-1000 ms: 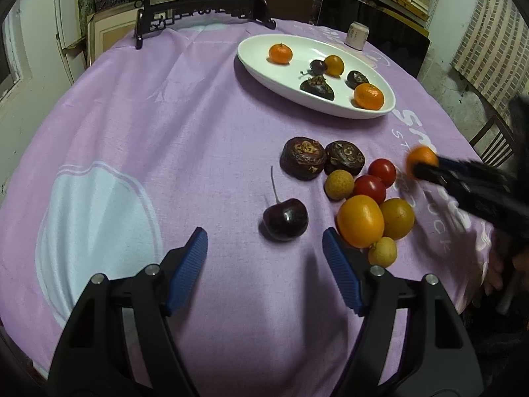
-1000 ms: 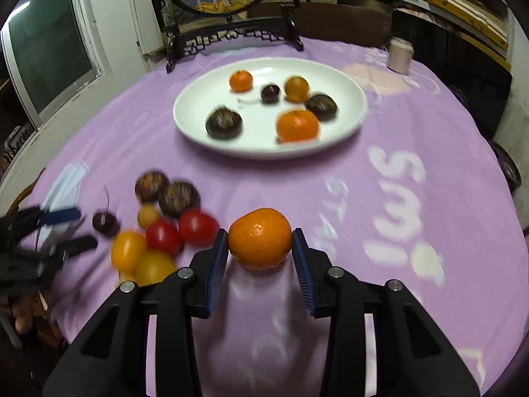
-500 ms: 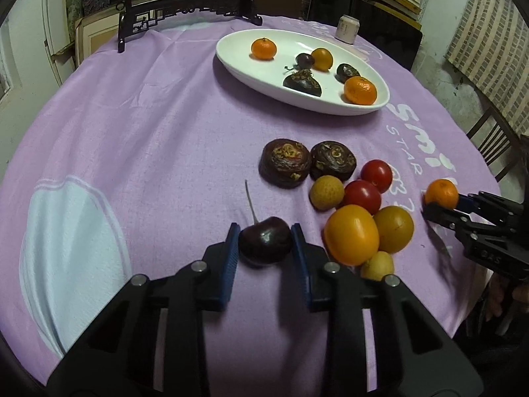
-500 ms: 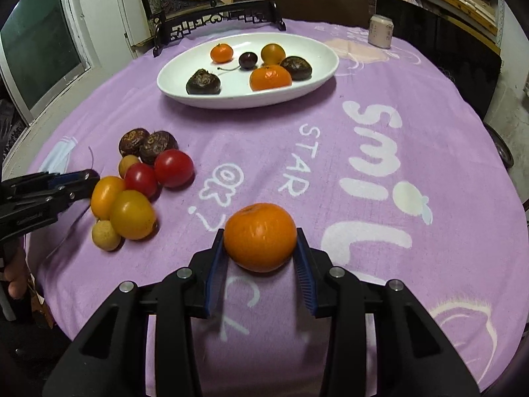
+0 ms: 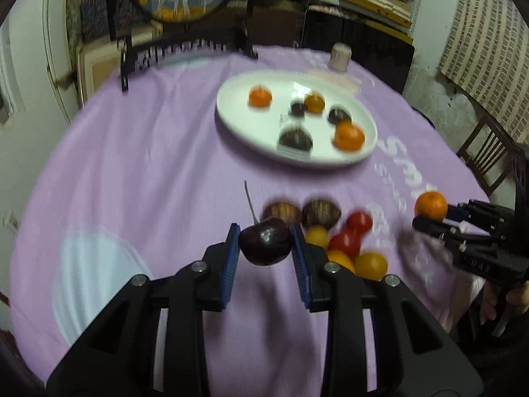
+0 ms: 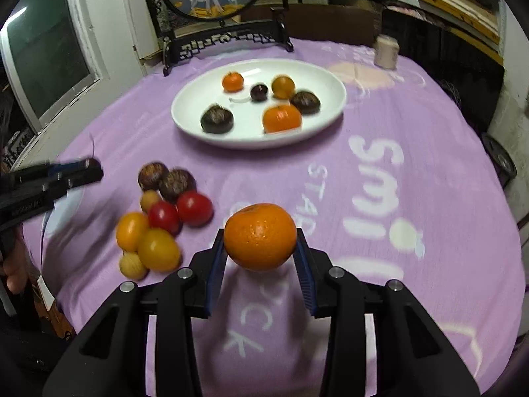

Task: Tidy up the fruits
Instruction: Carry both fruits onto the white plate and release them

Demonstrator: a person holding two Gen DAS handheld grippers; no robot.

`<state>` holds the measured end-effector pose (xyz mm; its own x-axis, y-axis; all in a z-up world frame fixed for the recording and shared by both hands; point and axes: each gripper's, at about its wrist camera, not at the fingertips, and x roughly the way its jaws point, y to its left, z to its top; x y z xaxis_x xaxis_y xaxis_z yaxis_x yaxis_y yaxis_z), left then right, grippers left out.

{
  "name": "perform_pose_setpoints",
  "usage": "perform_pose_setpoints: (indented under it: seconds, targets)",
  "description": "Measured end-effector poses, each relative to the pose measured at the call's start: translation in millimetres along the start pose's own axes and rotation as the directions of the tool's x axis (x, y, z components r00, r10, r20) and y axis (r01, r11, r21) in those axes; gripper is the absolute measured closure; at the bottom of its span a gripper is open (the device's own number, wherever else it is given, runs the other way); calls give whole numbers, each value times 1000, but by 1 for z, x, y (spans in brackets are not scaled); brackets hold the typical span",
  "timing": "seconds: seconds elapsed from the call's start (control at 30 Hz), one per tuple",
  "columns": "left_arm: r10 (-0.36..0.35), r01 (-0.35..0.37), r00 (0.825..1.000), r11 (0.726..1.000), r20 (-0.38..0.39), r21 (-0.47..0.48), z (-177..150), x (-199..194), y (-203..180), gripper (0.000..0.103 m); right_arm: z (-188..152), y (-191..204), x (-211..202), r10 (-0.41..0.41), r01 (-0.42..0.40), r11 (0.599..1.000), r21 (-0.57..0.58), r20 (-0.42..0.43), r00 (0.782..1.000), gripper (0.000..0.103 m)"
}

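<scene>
Now, view by view.
Left wrist, grip: the black left gripper with blue pads (image 5: pixel 265 249) is clenched on a dark glossy cherry (image 5: pixel 265 245), held above the purple tablecloth (image 5: pixel 132 172).
Left wrist, plate: an oval white plate (image 5: pixel 231 122) sits farther off with fruit on it.
Right wrist, grip: the black right gripper (image 6: pixel 260 258) clamps a round orange mandarin (image 6: pixel 260 236) over the cloth.
Right wrist, loose fruit: red tomatoes (image 6: pixel 193 207) and yellow fruits (image 6: pixel 158 249) lie clustered to its left.
</scene>
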<state>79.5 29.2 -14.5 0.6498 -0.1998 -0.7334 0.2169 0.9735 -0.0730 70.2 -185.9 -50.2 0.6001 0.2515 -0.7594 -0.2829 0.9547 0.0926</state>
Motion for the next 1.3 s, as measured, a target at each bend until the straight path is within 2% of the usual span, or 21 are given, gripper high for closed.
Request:
perform_pose_setpoints:
  seconds: [0.13,0.33,0.47,0.57,0.63,0.8,0.83,0.87,0.93,0.97,1.0,1.2,1.3]
  targets:
    - [16,-17,999,1000,51,16,44,6,-2,72,30,-6,12,9,-9,1000,4,12,1000,63]
    - [35,-34,999,998,13,-51,127,64,5,71,117,-13,43,-17,18,1000,-17,34,999,63]
    - [30,-32,999,993,-20,-116,163,109,11,71,157,-23,81,-100,101,995,-11,50,994,63]
    - [-5,2,1000,988,-22,-157,163,126,16,71,159,-38,105,-135,133,990,36,60,989,63]
    - [9,-15,999,991,-45,-136,160,135,15,71,159,-43,112,-139,138,990,30,36,990,63]
    - [3,-13,998,989,-64,-146,159,144,20,71,166,-44,117,-148,147,989,25,47,988,63]
    - [5,-15,998,989,-66,-147,158,145,20,68,166,-43,118,-156,155,988,21,50,986,63]
    - [0,-11,997,989,-72,-149,158,146,21,55,166,-43,120,-179,178,984,12,54,982,61]
    - [-1,-9,998,987,-65,-159,157,143,24,49,164,-40,119,-216,217,976,-5,74,974,55]
    - [3,-12,998,987,-58,-160,157,141,24,49,163,-39,116,-225,227,974,-8,86,971,49]
    - [0,-7,999,987,-46,-160,157,136,25,49,163,-38,112,-231,233,972,-10,102,968,48]
    - [1,-2,1000,983,-7,-183,151,118,33,49,148,-32,94,-241,248,968,-28,157,958,48]
    - [13,-11,1000,982,8,-190,147,110,38,49,139,-29,86,-222,230,973,-26,164,961,48]
